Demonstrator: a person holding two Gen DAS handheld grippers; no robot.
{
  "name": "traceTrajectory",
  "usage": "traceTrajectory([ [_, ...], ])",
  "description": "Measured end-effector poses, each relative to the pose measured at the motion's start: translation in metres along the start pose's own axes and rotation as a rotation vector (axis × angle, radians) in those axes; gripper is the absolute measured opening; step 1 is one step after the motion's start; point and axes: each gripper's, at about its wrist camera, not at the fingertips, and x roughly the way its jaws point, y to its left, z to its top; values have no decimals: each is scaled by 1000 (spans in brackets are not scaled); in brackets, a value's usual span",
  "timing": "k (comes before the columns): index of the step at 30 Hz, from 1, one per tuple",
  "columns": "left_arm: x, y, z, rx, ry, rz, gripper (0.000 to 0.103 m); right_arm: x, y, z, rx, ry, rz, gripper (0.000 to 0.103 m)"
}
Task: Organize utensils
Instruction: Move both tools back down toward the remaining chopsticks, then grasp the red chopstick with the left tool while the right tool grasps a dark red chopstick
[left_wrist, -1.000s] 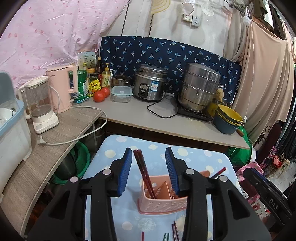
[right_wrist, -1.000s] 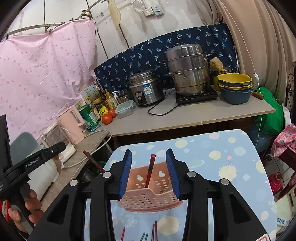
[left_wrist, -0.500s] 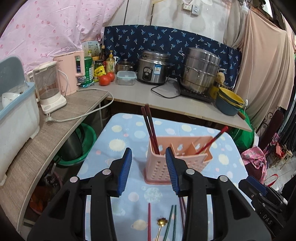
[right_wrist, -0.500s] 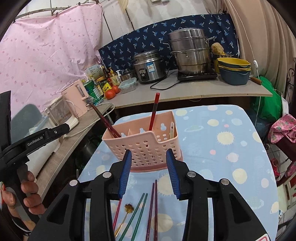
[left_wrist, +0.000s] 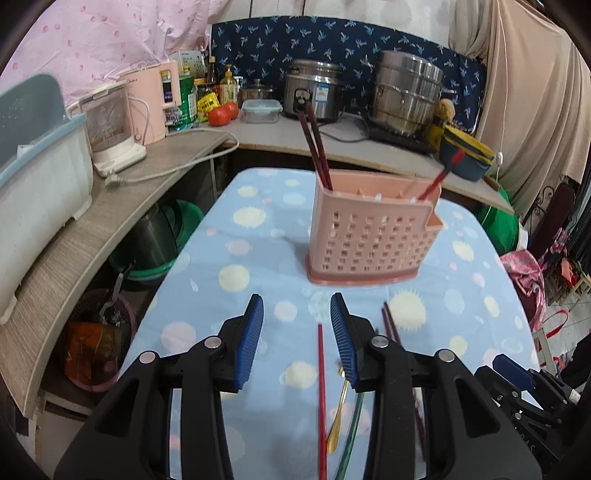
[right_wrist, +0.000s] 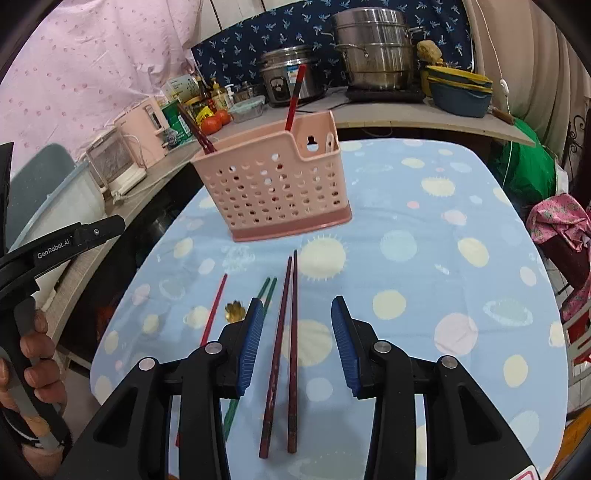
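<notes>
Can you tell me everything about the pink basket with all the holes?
The pink basket looks like plastic, its walls full of small holes, with a darker pink base. It stands upright on the blue spotted tablecloth. Dividers split the inside into compartments. Two dark red chopsticks lean out at one end, a single red chopstick at the other. No gripper touches it.

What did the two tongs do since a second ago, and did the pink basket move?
Both tongs pulled back from the pink basket, toward the near end of the table. The left tongs and right tongs are open and empty, now over the loose utensils: the dark chopstick pair, red chopstick, green chopsticks and gold spoon. The basket and its chopsticks stayed put.
</notes>
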Motion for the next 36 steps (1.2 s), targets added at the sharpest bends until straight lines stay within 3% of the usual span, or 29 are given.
traceTrajectory([
  [15, 18, 14, -91, 5, 174, 20, 36, 26, 2, -70, -26, 132, -31, 37],
  [30, 21, 3, -127, 29, 263, -10, 36, 33, 6, -90, -65, 166, -57, 12],
  [36, 21, -3, -136, 47, 284, -22, 46, 32, 6, -93, -73, 159, -73, 7],
])
